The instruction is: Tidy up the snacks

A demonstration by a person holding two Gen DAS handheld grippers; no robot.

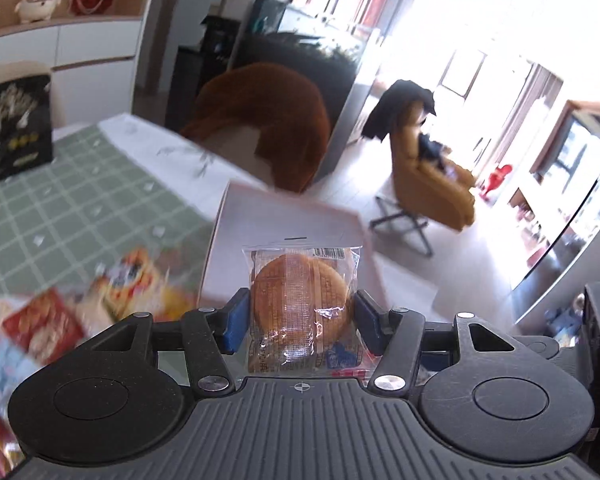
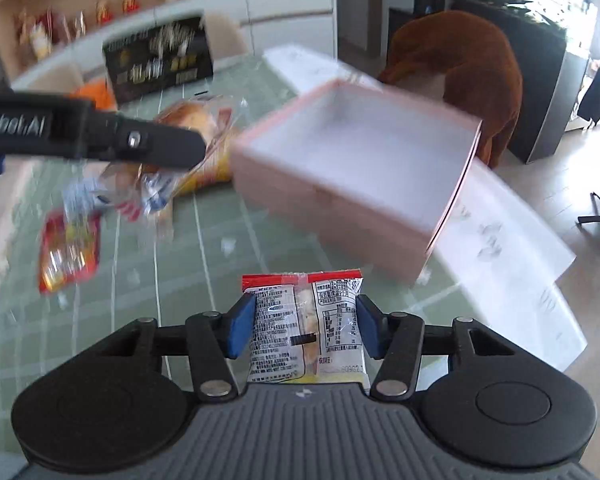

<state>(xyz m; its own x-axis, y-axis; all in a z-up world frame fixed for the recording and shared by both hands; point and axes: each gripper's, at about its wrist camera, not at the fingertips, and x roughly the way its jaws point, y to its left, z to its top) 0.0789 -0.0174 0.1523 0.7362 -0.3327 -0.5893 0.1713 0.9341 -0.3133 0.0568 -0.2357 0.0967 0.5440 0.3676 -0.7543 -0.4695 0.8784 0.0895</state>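
Snacks are in both grips: the left gripper (image 1: 302, 316) has its blue fingers (image 1: 236, 320) pinching a round golden cake in a clear wrapper (image 1: 302, 304) by its two side edges, and the right gripper (image 2: 302, 328) has its fingers (image 2: 238, 330) pressed on a small white printed packet with a red top seal (image 2: 304, 328), again by the sides; neither is yet in the box. Beyond the fingers the open pink box (image 2: 352, 184) stands near the tabletop's far right corner, its inside showing bare; on the checked green tabletop (image 2: 204, 256) to the left lie a bagged bread (image 2: 196, 128), a red packet (image 2: 70, 252) and other wrappers too blurred to name; a black printed carton (image 2: 158, 60) stands at the back.

Risks, as I judge them: both wrappers are slick film held only at the edges, so a quick swing could let one slide out and drop short of the box; the cake is soft and a harder squeeze could crush it; both grippers heading for one opening could knock together or catch the box wall; the box sits near the tabletop edge, so a nudge could push it off onto the floor.
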